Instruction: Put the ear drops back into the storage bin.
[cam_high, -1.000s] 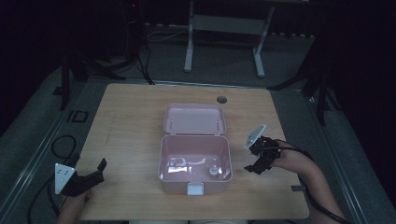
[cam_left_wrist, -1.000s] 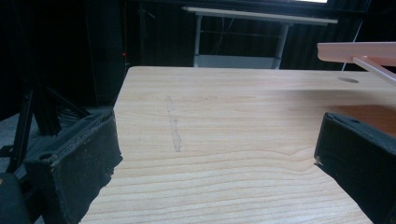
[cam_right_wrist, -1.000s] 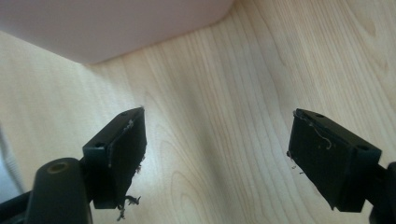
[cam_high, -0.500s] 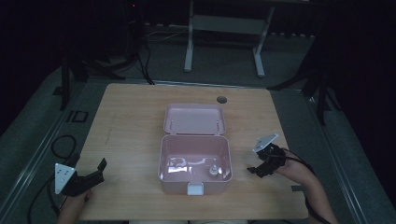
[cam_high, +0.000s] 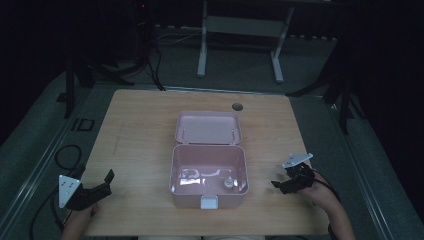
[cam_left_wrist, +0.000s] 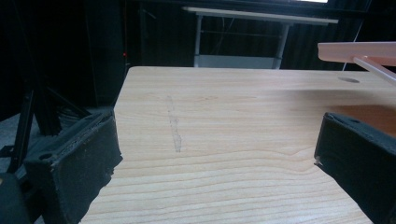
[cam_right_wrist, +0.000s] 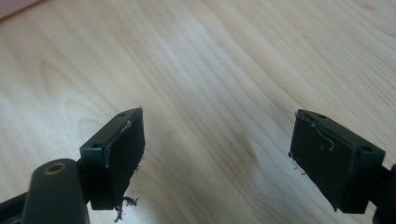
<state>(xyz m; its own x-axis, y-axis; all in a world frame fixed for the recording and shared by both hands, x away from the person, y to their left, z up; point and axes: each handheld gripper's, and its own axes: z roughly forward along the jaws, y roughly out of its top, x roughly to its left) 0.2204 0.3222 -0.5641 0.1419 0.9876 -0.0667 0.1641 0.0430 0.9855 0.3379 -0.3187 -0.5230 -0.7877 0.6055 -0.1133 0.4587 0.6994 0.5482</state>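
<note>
So you've got the big wooden table (cam_high: 150, 130) taking up most of the high view; it's pale, with a round hole (cam_high: 237, 106) near the far edge and a faint scuff mark (cam_left_wrist: 174, 123) running down the grain on your left side, easy to spot in the left gripper view.

Dead centre sits the pink box (cam_high: 208, 175), lid (cam_high: 208, 128) flipped all the way back and lying flat behind it; a pale latch (cam_high: 209, 201) hangs on the front wall facing you; inside there's a small bottle-like thing (cam_high: 228, 182) near the right corner and some shiny bits on the floor of the box that are too glary to call.

Your left gripper (cam_high: 95, 187) rests at the near left corner of the table, well apart from the box, jaws spread wide with nothing but bare wood between them; the left gripper view catches the edge of the lid off at the upper right.

Your right gripper (cam_high: 285, 184) is low over the table just to the right of the box, not touching it; jaws gaping wide, empty, only wood grain between the pads (cam_right_wrist: 123, 149); a bit of frayed fluff hangs off the left pad.
</note>
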